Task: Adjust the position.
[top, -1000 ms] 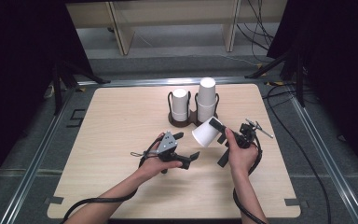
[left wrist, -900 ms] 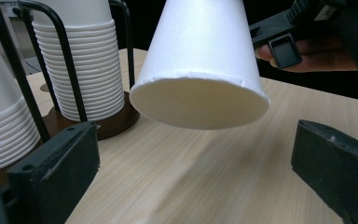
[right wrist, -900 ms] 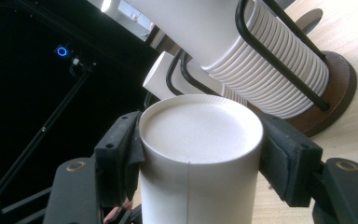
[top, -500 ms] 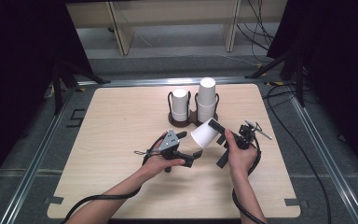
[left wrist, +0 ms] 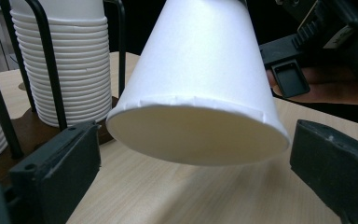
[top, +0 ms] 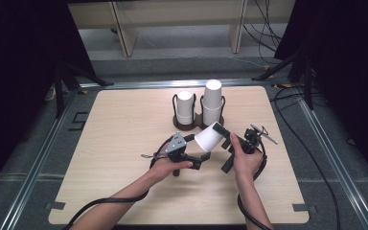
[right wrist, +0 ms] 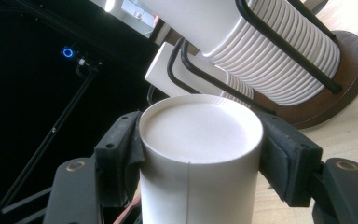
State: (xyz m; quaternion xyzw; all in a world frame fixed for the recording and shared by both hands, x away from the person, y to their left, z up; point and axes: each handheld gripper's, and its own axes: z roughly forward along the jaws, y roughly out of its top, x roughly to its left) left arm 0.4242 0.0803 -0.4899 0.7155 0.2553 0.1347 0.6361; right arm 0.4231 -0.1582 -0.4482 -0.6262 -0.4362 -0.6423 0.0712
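The paper cup (top: pixel 210 138) is off the stacks and held tilted above the table (top: pixel 124 143), just near of the cup holder (top: pixel 199 122) at the far middle. The right gripper (right wrist: pixel 200 140) clamps it near its closed base. The left gripper (left wrist: pixel 186 172) is spread wide, its jaws flanking the cup's rim without touching. Judging from this, the pull-out is done; a handover or set-down seems left.

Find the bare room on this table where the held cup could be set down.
Free: the wide strip of table left of the cup holder, and the near edge beyond both hands. Crowded: the middle, around the paper cup, left gripper and right gripper.
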